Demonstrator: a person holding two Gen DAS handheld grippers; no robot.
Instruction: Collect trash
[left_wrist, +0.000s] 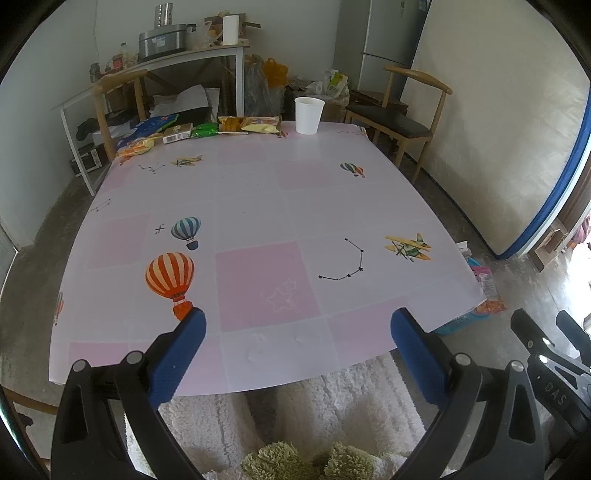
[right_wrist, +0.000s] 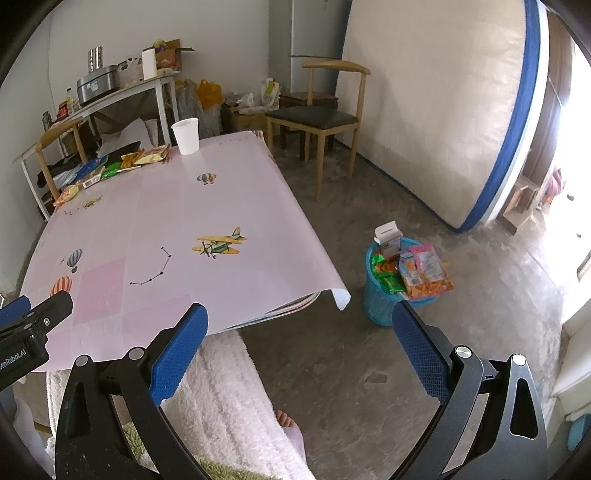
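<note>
Several snack wrappers (left_wrist: 243, 124) and a small box (left_wrist: 178, 133) lie in a row at the far edge of the pink table (left_wrist: 258, 221), next to a white paper cup (left_wrist: 308, 115). They also show in the right wrist view (right_wrist: 147, 157). A blue trash basket (right_wrist: 388, 291) stands on the floor right of the table, stuffed with wrappers and a white carton. My left gripper (left_wrist: 297, 325) is open and empty over the table's near edge. My right gripper (right_wrist: 299, 325) is open and empty, off the table's near right corner, left of the basket.
Wooden chairs stand at the far left (left_wrist: 118, 107) and far right (left_wrist: 402, 110) of the table. A white shelf table (left_wrist: 177, 62) with a pot stands behind. A mattress (right_wrist: 443, 110) leans on the right wall. My lap in a white robe (right_wrist: 229, 398) is below the grippers.
</note>
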